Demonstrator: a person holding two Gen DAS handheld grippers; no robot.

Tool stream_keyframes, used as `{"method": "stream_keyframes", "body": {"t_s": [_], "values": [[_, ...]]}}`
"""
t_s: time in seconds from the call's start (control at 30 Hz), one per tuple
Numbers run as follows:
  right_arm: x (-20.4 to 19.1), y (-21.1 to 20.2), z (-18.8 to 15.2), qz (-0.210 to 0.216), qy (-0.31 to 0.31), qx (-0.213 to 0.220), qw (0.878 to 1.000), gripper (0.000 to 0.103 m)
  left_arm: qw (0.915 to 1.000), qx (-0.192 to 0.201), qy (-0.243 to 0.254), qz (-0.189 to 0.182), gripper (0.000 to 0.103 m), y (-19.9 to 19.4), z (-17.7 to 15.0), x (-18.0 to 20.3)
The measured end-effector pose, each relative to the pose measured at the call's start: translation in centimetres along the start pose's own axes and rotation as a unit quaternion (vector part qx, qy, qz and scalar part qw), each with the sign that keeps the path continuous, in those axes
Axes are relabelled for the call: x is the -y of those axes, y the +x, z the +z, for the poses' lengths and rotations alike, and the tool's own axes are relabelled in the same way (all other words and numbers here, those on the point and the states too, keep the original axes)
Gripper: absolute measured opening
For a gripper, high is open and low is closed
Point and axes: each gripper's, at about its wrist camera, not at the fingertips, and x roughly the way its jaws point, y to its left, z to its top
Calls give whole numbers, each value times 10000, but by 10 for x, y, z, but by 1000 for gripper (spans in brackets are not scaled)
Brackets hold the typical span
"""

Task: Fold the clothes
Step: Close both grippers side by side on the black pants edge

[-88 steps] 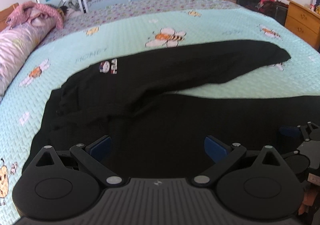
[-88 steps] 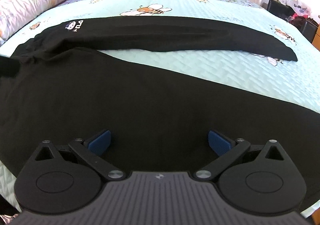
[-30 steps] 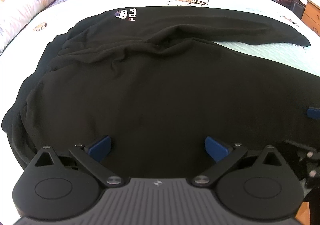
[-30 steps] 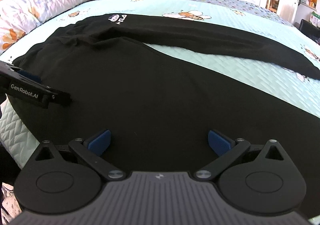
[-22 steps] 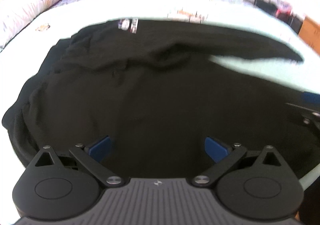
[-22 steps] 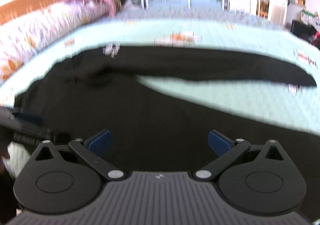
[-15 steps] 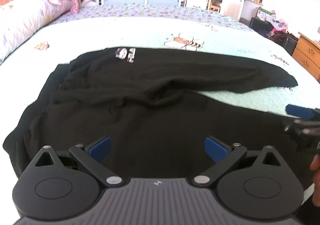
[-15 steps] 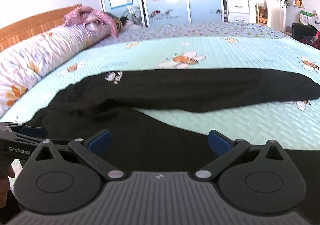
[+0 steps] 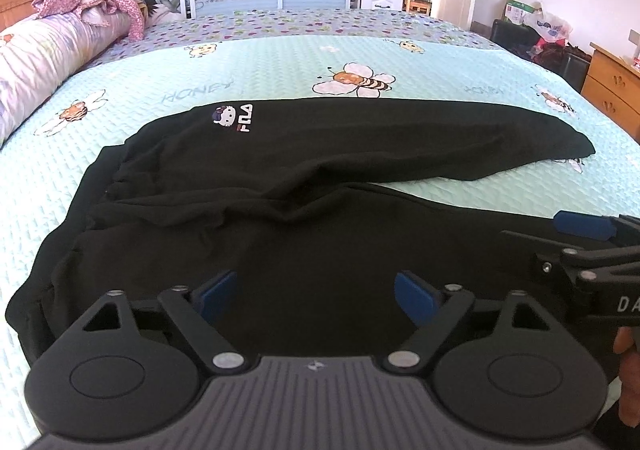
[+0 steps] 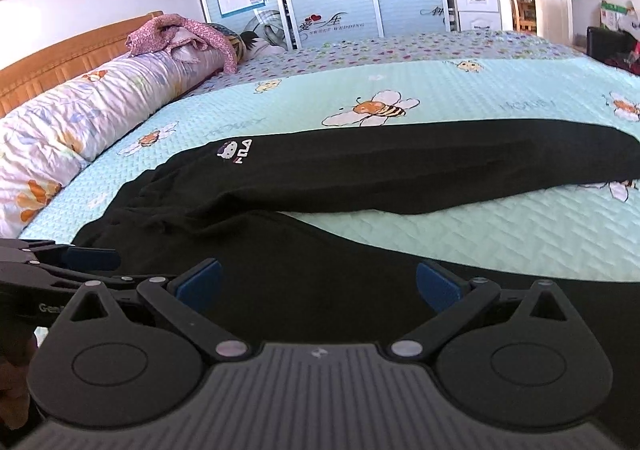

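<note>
Trousers [image 9: 320,178] lie spread on the bed [image 9: 280,62] ahead of both grippers, legs running crosswise — left gripper [image 9: 316,290] closing on nothing, right gripper [image 10: 318,282] wide and empty, each over the near leg.

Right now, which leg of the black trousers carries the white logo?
The far leg, lying across the bee-print bedspread. Its logo sits near the waist; the near leg is plain black.

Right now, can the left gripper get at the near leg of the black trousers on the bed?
Probably yes: the left gripper hovers above the near leg of the black trousers, jaws closing with nothing between them, and nothing blocks the way.
</note>
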Motion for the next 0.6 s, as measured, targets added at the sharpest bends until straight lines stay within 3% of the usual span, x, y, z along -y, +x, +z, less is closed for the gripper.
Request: {"method": "stream_keyframes", "body": {"t_s": [0.17,0.33,0.6], "values": [[-4,-2,1,27,-70,-61,10000,76,10000,-16,2,94,70,-5,0,1],[-9,-2,1,68,-96,-86,9999,68,9999,9,-17,145,60,-11,-1,-3],[-29,3,-1,263,-168,-196,9993,65,9996,-3,-113,272,58,-20,-5,-17]]}}
